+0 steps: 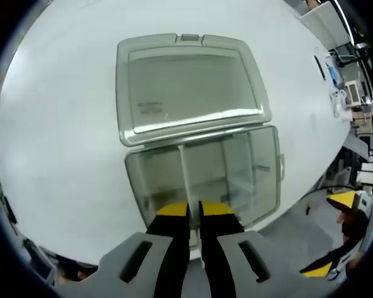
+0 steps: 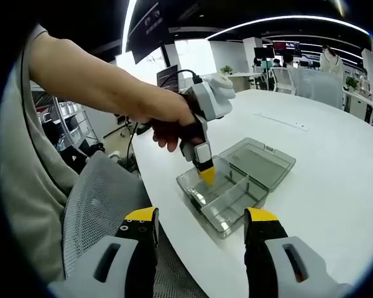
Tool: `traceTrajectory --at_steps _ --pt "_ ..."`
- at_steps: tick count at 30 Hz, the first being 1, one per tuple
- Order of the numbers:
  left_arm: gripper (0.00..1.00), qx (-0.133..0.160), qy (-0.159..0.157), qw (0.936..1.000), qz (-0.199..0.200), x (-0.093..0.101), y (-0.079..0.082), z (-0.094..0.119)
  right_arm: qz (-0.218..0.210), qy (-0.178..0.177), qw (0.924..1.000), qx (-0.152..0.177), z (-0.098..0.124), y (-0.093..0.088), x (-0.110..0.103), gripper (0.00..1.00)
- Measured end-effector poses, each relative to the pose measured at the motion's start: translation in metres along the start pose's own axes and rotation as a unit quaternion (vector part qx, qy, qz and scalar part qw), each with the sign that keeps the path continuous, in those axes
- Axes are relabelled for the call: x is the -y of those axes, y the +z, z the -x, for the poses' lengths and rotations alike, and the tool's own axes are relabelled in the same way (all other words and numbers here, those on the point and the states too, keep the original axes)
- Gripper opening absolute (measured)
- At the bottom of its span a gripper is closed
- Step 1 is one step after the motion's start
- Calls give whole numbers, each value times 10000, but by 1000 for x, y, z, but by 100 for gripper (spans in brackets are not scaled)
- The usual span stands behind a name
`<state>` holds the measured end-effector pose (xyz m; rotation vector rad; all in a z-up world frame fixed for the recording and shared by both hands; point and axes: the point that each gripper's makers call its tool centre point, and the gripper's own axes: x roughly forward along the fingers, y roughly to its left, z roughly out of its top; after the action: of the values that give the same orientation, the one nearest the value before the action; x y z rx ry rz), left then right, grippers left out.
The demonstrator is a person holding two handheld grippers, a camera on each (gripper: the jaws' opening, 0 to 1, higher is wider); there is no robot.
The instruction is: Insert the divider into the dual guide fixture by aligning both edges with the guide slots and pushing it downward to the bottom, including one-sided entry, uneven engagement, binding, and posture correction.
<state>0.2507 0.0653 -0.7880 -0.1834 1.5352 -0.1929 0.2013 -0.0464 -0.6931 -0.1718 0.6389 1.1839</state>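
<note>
Left fingers: the left gripper (image 1: 194,211) has its yellow-tipped jaws pinched almost together on the top edge of a thin clear divider (image 1: 184,177), right over the box.
Divider: it stands upright inside the clear box (image 1: 265,171), running from the near wall back toward the hinge; how deep it sits, I cannot tell.
Right fingers: the right gripper (image 2: 201,218) is spread wide, holding nothing, well back from the box above a mesh chair (image 2: 96,205).
Lid: the lid (image 1: 186,84) lies open flat behind the box.
Table: the box sits near the edge of a white table (image 2: 336,167).
Person: a hand (image 2: 168,124) grips the left tool.
</note>
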Motion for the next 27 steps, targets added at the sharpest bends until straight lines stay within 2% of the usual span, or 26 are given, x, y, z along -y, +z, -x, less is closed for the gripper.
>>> traceTrajectory --at_steps 27 --pt "2 6 88 9999 -122 -1 -1 -1 -33 0 10000 -1 -1 -1 -1 52"
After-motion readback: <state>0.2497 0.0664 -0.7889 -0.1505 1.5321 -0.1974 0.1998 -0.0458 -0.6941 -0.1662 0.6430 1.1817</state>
